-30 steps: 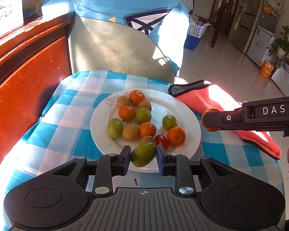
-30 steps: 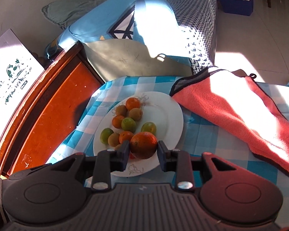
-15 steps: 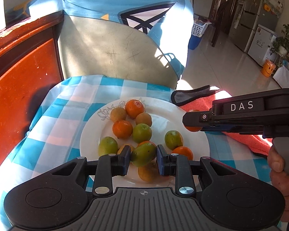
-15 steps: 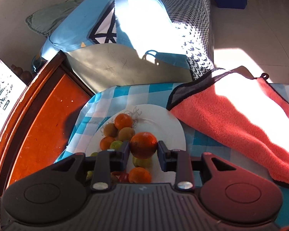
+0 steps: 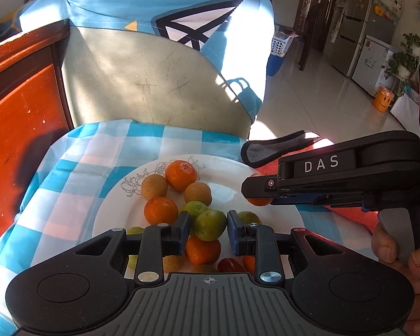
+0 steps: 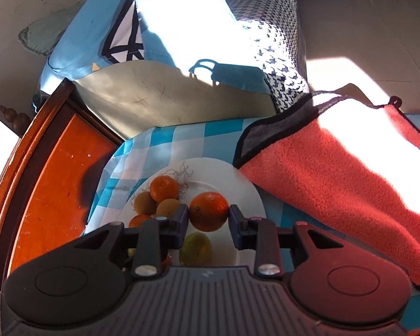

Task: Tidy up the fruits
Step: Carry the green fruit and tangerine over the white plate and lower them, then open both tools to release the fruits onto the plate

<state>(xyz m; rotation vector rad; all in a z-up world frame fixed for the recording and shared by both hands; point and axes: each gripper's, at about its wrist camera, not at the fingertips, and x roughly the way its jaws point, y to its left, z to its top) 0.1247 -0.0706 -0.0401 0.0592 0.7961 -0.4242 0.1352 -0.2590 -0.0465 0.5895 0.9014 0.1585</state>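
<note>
- The left gripper (image 5: pixel 209 228) clamps a green fruit (image 5: pixel 210 224) above the white plate (image 5: pixel 112 210).
- Orange, tan and green fruits lie piled on that plate.
- The right gripper (image 5: pixel 254 187), right of the plate, pinches an orange (image 5: pixel 259 201) over its rim.
</note>
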